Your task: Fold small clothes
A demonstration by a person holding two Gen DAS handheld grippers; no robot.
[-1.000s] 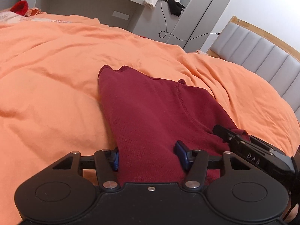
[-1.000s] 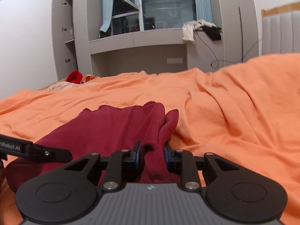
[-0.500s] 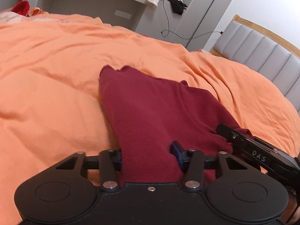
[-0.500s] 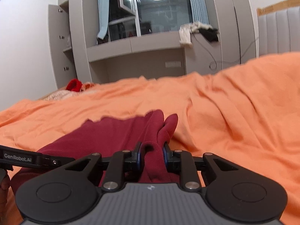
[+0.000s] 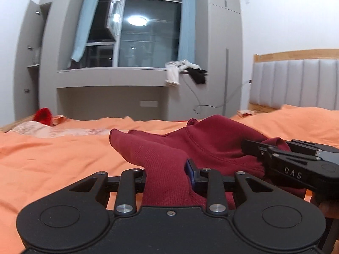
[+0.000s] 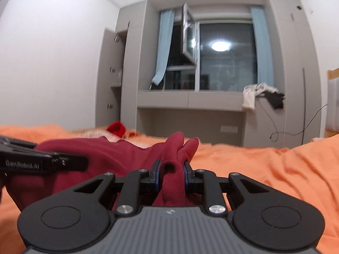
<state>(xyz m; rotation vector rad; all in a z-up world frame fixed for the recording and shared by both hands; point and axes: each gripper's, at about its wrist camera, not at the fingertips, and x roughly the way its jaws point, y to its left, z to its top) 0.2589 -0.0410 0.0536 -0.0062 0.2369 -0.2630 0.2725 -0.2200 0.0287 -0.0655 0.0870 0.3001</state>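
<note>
In the left wrist view, the left tongs [image 5: 167, 174] are closed on a fold of the dark red garment [image 5: 203, 146]. The cloth fills the gap between the two fingers and runs back over the black body of the tool. From the grip, the garment goes forward and to the right, and its free edge stands up in small peaks above the orange bed cover [image 5: 53, 160]. At the right edge of this view the right tongs [image 5: 273, 148] come in from the side; red cloth sits between their fingers there. The bed cover lies wrinkled under everything. Behind it stands a grey window unit [image 5: 110, 78] with a white cloth [image 5: 175, 69] and a black cloth [image 5: 198, 76] hanging from its ledge. A padded headboard [image 5: 296, 84] is at the right, and a small bright red item [image 5: 43, 116] lies at the far left side of the bed.

In the right wrist view, the right tongs [image 6: 171, 172] are narrow and pinch a thick bunch of the garment [image 6: 118, 154], which rises between the blue pads [image 6: 156, 173] into two rounded tips. The rest of the garment spreads to the left, toward the left tongs [image 6: 70, 163], which enter from the left edge with red cloth around them; their grip cannot be seen from here. The orange bed cover [image 6: 264, 169] fills the right side.
</note>
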